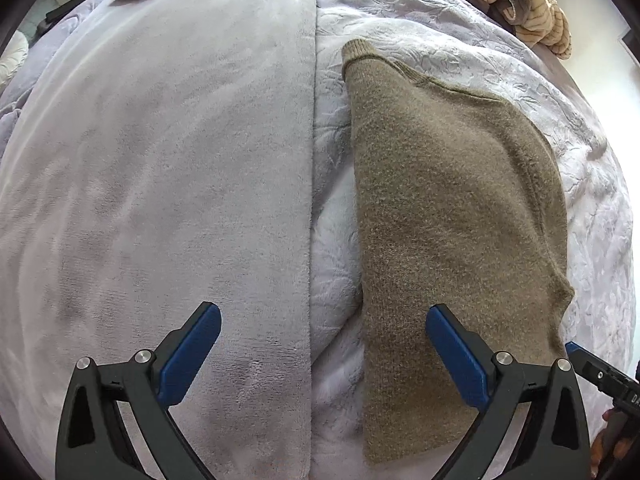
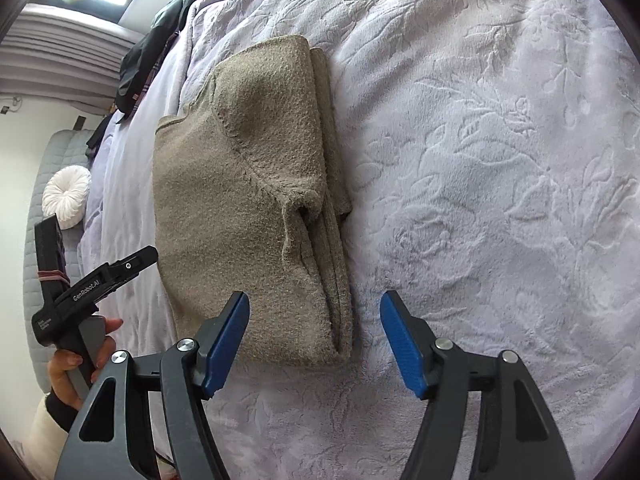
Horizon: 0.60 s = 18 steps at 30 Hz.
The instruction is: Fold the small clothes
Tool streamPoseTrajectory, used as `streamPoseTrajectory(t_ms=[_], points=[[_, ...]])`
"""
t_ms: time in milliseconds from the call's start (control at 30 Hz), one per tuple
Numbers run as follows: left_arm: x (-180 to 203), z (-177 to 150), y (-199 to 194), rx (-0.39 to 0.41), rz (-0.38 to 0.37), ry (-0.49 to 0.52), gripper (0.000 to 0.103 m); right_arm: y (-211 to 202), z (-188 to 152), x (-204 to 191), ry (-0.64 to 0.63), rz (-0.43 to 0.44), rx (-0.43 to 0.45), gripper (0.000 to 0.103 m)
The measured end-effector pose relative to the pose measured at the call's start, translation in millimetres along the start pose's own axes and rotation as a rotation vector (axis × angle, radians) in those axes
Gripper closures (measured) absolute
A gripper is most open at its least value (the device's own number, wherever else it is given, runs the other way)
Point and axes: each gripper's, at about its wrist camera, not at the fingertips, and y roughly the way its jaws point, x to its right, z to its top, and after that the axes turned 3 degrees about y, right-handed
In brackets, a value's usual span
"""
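- Both grippers hang spread and empty above the bed: the left gripper (image 1: 323,350) has its blue pads at full width with nothing between them, and the right gripper (image 2: 315,340) has its jaws parted over the near edge of the garment, gripping nothing.
- Beneath them, the lilac embossed plush bedspread (image 2: 500,152) is soft and uneven, so a pad pushed down to catch the garment could pinch the cover too and drag both together.
- On that cover lies the olive-brown knitted sweater (image 1: 448,200), folded into a long narrow bundle just beside the seam where the smooth lilac blanket (image 1: 160,160) begins.
- Along the bundle's right side, the stacked fold edges (image 2: 336,264) sit loosely one on another; a grip taking only the top layer would, I judge, peel the fold open.
- One tucked sleeve opening (image 2: 304,208) puckers upward, and a passing finger may snag it and pull the sleeve out.
- At the far end, the ribbed cuff (image 1: 354,50) pokes past the bundle, likely to trail loose if the next fold starts unevenly.
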Motion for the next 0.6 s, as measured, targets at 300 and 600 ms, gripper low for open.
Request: streamPoseTrajectory(t_ms=[300, 600], points=[[5, 7, 7, -0.018, -0.032, 0.000, 0.000, 0, 23, 7, 0.015, 0.031, 0.002, 0.031], [7, 34, 14, -0.019, -0.229, -0.060, 0.000, 13, 49, 8, 0.003, 0.085, -0.030, 0.031]])
